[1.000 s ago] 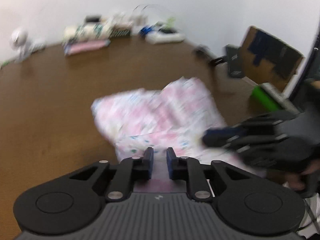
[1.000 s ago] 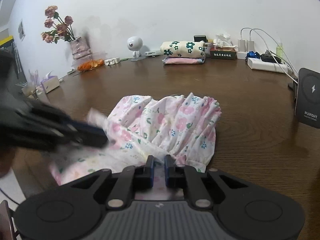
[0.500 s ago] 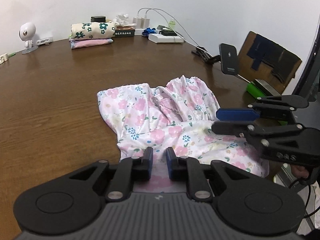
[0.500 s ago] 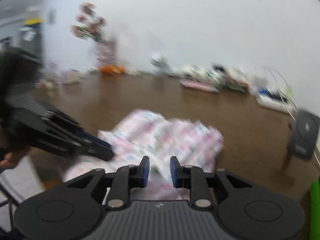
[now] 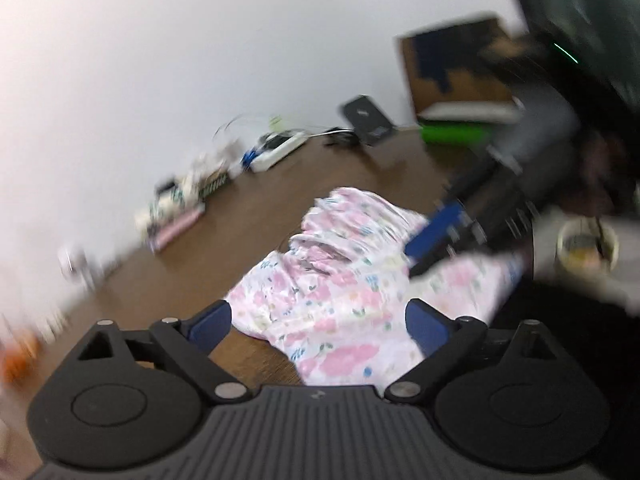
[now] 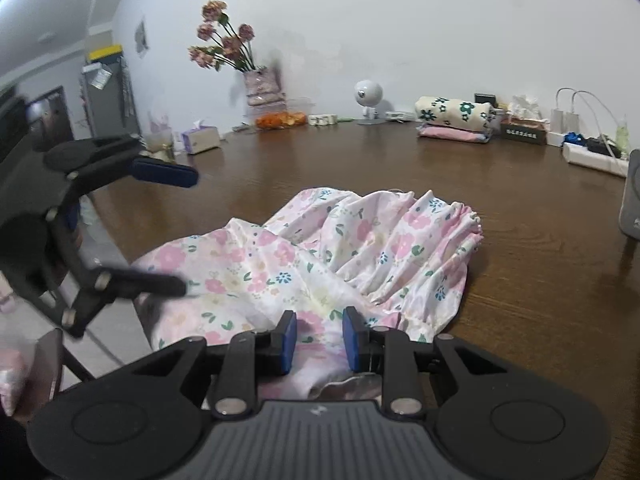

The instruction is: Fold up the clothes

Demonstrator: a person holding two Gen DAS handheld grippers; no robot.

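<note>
The white cotton garment with pink and blue flower print (image 6: 320, 256) is lying bunched in the lower centre of the right wrist view, on the near part of the dark brown wooden desk (image 6: 400, 168), with its gathered elastic edge toward the right of the frame and its near hem hanging over the desk edge.

The left gripper (image 5: 318, 322) is opening its jaws at this moment. They are standing wide apart at the bottom of the left wrist view, with the cloth lying between and beyond them but neither blue pad pressing on it, so the cloth is released. In the right wrist view the same gripper (image 6: 182, 226) is appearing at the left edge, one finger above the cloth and one at its margin.

The right gripper (image 6: 318, 338) is holding its jaws partly apart over the near hem. The cloth is passing between the blue pads, and no pad appears to be pinching it (the gap is visible on both sides).

Judged step: re-gripping the garment for the next fold. To do this well:

1. Flatten the bunched middle before folding, as the ridges will otherwise lock in creases.
2. Grasp one layer at each near corner, not the whole bundle.
3. Keep both hems level while carrying them toward the gathered edge.
4. Keep clear of the folded green-flowered cloth stack (image 6: 456, 118) at the upper right.
</note>
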